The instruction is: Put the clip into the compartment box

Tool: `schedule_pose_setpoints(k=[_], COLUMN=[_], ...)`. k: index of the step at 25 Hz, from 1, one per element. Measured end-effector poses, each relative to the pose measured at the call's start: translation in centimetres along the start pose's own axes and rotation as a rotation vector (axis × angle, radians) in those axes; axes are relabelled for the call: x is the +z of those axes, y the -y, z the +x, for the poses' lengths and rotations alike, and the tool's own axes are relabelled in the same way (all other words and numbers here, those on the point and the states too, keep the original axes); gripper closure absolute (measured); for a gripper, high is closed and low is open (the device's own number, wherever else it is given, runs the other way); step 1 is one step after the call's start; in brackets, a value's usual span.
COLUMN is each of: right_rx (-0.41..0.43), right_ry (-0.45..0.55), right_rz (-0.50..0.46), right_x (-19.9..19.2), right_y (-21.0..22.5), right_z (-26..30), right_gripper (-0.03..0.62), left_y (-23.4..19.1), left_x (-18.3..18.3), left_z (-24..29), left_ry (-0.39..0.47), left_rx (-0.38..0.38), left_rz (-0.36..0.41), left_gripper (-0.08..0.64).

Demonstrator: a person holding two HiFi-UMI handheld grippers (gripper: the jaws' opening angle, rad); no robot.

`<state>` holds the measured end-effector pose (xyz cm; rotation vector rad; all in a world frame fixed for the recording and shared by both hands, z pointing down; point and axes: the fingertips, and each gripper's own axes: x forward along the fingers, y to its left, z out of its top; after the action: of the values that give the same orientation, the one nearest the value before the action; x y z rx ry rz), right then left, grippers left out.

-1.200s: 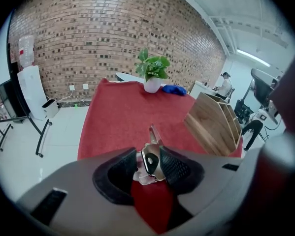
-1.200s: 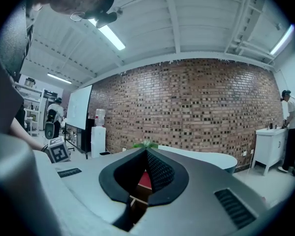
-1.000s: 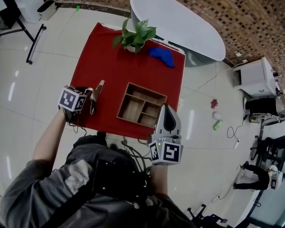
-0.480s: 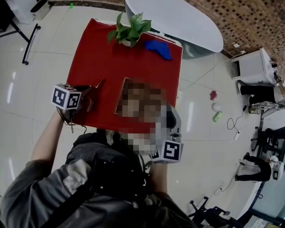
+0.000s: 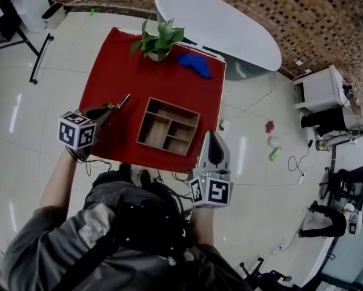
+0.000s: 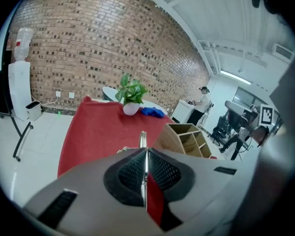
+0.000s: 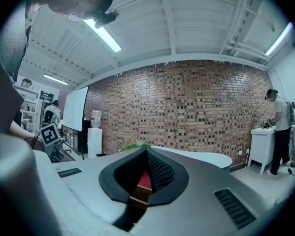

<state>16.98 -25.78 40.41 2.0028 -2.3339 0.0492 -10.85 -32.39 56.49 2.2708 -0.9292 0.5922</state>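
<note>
Left gripper: the left gripper (image 5: 111, 106) is up over the table's 9 o'clock side, nose tipped downward. Its jaws have just been closing and now stand almost together, the pads pinching a thin strip of metal.
Clip: there it is, the clip (image 6: 143, 138), clamped edge-on between the left pads. Its silver tip pokes out past them, aimed toward 1 o'clock in the head view. It is held clear of the red top, at 9 o'clock from the box and apart from it.
Compartment box: the wooden compartment box (image 5: 168, 126) sits open side up near the table's 5 o'clock corner, set a little askew, with dividers splitting it into several bays.
Right gripper: the right gripper (image 5: 210, 134) is held level just off the table's near edge, at 4 o'clock from the box. The tips of its jaws meet and nothing is caught between them. Through the gap behind the tips, its own view shows a sliver of wood and red.
Red table: the red table (image 5: 123, 71) carries the box and two more things.
Plant: a potted plant (image 5: 156, 41) stands at the 12 o'clock edge.
Blue cloth: a crumpled blue cloth (image 5: 194, 65) lies at 1 o'clock, just right of the plant.
Behind: a white oval table (image 5: 229, 29) stands beyond the 1 o'clock corner.
</note>
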Motion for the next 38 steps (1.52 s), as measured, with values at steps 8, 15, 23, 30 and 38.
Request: schedule_pose_setpoints(k=[8, 15, 23, 30, 38], right_rx=[-0.002, -0.015, -0.038, -0.038, -0.036], right_ry=[0.013, 0.029, 0.021, 0.027, 0.030], right_rz=[0.008, 0.006, 0.017, 0.006, -0.002], right_x=[0.9, 1.6, 1.1, 1.2, 1.4], right_y=[2.6, 4.5, 5.4, 5.3, 4.7], right_z=[-2.2, -4.2, -5.4, -5.6, -6.1], right_gripper=[0.572, 0.572, 0.572, 0.572, 0.572], left_y=[9.6, 15.5, 16.9, 18.1, 18.0], left_x=[7.2, 8.5, 6.0, 6.7, 8.1], left_z=[-4.1, -2.7, 0.1, -1.6, -4.1], left_ry=[0.273, 0.385, 0.462, 0.490, 0.543], left_rx=[-0.159, -0.227, -0.210, -0.239, -0.231], left_rz=[0.083, 0.151, 0.209, 0.195, 0.174], left_gripper=[0.522, 0.522, 0.522, 0.522, 0.523])
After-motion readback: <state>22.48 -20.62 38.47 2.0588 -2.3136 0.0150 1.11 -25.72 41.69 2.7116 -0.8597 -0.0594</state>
